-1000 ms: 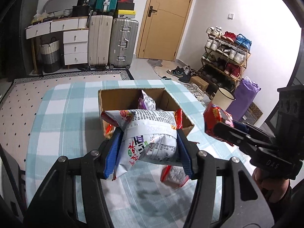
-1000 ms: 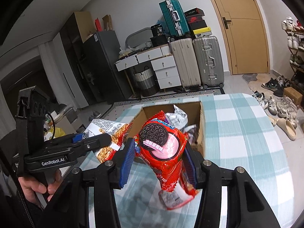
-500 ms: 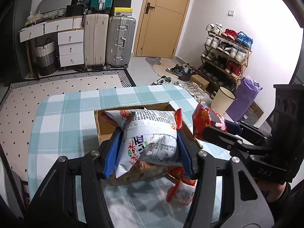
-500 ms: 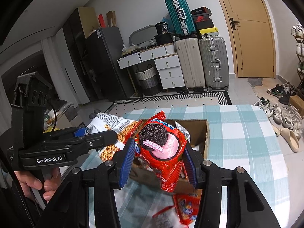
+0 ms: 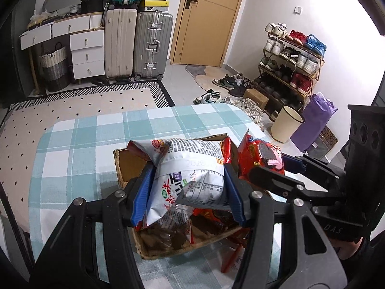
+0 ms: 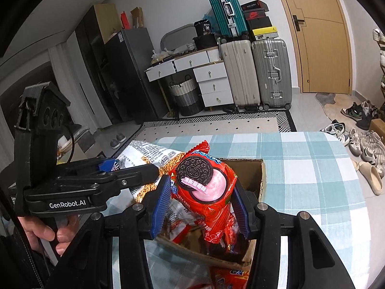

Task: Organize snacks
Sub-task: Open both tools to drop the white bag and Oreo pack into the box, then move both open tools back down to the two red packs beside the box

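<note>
- The left gripper (image 5: 189, 187) is clamped on a white noodle bag (image 5: 192, 168), blue pads pressing both its sides; a second ago the bag hung short of the cardboard box (image 5: 154, 248), and now it sits directly over the opening.
- The right gripper (image 6: 201, 202) is squeezed onto a red Oreo pack (image 6: 204, 192), held upright; it too has come forward, from in front of the box to above its near wall.
- Below both bags, the box already holds several red and dark packets (image 5: 209, 219), so the load is part done.
- One red packet (image 6: 228, 277) lies on the checked tablecloth (image 5: 79, 149), just outside the box's near edge; it looks like one more item to collect.
- Both snacks now seem placed for release: my guess is that opening the jaws would drop them in, though the noodle bag is bulky and may perch on the pile.
- The two grippers are close together over one small opening, so the bags could jostle if let go at once.
- Beyond the table, suitcases (image 5: 139, 43), a door (image 5: 204, 19) and a shoe rack (image 5: 291, 55) play no part.
</note>
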A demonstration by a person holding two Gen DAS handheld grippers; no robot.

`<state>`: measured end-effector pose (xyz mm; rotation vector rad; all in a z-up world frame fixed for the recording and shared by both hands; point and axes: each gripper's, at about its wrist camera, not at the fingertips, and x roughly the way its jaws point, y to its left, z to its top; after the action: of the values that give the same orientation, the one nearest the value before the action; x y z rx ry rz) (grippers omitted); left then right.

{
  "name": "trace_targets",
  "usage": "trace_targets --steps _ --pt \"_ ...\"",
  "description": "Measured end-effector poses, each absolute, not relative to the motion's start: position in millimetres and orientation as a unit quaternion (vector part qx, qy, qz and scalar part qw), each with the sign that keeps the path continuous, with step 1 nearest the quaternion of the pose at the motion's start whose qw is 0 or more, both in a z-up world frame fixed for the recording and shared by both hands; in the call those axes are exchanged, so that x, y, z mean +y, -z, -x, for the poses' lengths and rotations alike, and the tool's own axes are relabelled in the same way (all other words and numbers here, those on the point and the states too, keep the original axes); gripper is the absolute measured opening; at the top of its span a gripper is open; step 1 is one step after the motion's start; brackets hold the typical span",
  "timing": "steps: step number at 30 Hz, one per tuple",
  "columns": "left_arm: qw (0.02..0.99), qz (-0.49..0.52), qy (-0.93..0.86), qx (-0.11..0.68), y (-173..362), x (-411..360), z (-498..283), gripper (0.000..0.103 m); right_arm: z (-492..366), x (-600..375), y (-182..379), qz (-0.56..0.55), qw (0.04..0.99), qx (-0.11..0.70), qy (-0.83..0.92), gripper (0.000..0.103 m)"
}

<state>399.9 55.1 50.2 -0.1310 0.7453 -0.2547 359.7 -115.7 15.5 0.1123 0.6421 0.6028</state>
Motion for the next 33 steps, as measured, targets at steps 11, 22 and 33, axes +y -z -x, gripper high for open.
trace_targets --steps 11,22,33 --pt "0.921 0.050 0.099 0.374 -31 55 -416 0.067 -374 -119 9 -0.049 0.899 0.334 -0.281 0.058" --pt "0.927 0.031 0.082 0.364 -39 55 -393 0.074 -358 -134 -2 -0.052 0.905 0.324 -0.272 0.064" --pt "0.935 0.026 0.070 0.347 -62 53 -349 0.081 -322 -140 -31 -0.052 0.915 0.295 -0.269 0.067"
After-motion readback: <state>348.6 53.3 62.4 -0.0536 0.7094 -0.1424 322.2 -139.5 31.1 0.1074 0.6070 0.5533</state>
